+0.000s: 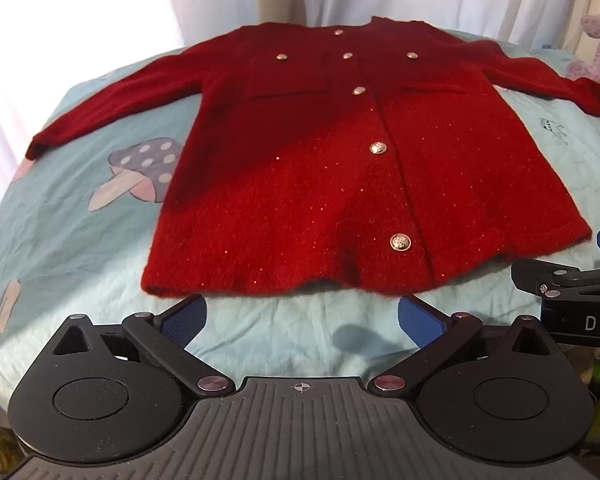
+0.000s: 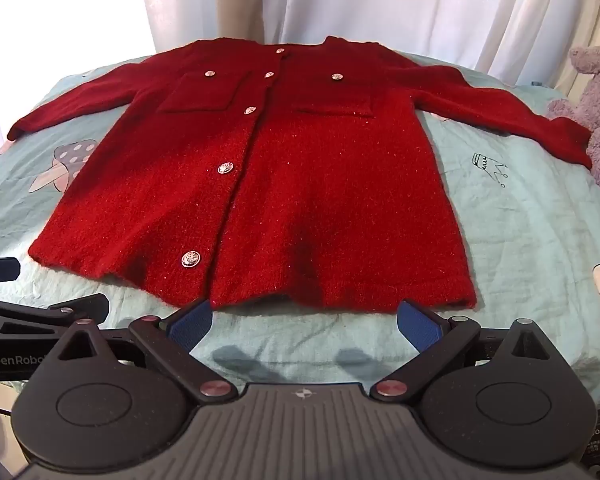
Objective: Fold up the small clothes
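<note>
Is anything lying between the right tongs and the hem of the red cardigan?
Nothing: in the right wrist view only bare light-blue bedsheet separates the open right tongs from the red cardigan hem.

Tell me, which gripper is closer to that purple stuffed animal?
Right. The right gripper sits before the cardigan's hem, on the plush toy's side; the left gripper sits further from the toy. Both are open.
</note>
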Demonstrator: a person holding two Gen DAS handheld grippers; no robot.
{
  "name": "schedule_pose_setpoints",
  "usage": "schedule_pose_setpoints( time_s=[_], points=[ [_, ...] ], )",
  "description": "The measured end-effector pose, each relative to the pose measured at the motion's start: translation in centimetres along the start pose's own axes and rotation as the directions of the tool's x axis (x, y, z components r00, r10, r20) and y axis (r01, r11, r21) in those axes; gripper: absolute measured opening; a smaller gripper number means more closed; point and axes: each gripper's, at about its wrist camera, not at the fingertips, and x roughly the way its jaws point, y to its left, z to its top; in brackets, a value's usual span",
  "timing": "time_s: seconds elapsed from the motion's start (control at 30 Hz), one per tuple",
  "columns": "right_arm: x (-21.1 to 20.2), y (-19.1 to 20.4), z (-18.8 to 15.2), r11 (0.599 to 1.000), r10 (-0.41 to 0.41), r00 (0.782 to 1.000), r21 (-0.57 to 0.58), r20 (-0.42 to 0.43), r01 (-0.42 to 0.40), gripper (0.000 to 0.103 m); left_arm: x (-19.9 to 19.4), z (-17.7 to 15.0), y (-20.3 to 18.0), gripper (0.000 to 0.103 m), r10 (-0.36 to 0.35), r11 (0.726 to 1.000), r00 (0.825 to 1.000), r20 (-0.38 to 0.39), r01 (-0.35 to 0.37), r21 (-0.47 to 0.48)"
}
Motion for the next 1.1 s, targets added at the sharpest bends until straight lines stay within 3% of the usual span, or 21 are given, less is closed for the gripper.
schedule_pose_setpoints(
  time_s=[1.1],
  points=[
    [0.68, 0.06, 0.27, 1.0, 0.011, 1.0, -0.001, -0.005, -0.011, 0.099, 0.67, -0.28, -0.6, 0.103, -0.002, 1.0, 1.0, -0.022, 0.002, -0.017]
  ],
)
